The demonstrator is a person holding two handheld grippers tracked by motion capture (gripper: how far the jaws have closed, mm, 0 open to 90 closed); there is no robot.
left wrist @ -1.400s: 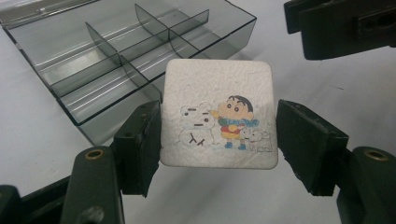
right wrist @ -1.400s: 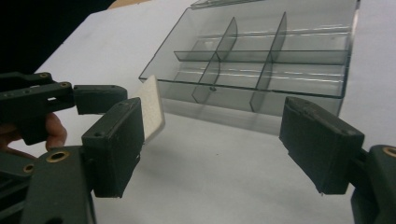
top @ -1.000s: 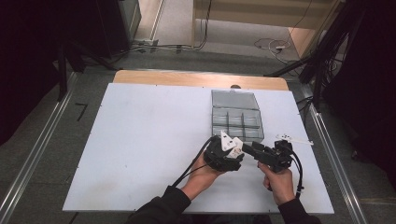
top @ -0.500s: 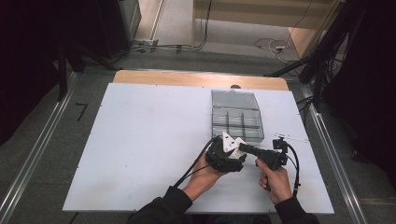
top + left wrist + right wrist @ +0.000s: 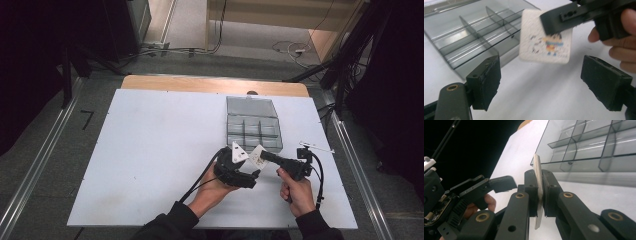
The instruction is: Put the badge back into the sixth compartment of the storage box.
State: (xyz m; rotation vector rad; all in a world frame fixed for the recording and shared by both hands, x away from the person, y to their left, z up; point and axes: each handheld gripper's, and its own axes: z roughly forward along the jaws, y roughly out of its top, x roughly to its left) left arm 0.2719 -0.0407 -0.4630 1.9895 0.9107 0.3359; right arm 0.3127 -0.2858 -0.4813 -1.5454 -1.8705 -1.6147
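A small white square card (image 5: 545,40) with a cartoon figure printed on it hangs above the table, near the front of the grey divided box (image 5: 252,125). My right gripper (image 5: 539,185) is shut on the card's (image 5: 537,167) edge; its jaws have just been closing with the card between them. My left gripper (image 5: 541,77) stands open just below the card, its pads apart from it; its jaws have just been opening. In the high view the card (image 5: 257,155) sits between the left gripper (image 5: 254,169) and the right gripper (image 5: 265,156).
The clear grey box (image 5: 474,37) has several empty compartments and lies just beyond the grippers. The white table (image 5: 150,150) spreads wide to the left. Cables trail from both grippers toward the front edge. Metal rails (image 5: 40,165) run along both sides.
The right gripper moved left to the card and shut on it. The left gripper, which held the card before, has spread its jaws and let go.
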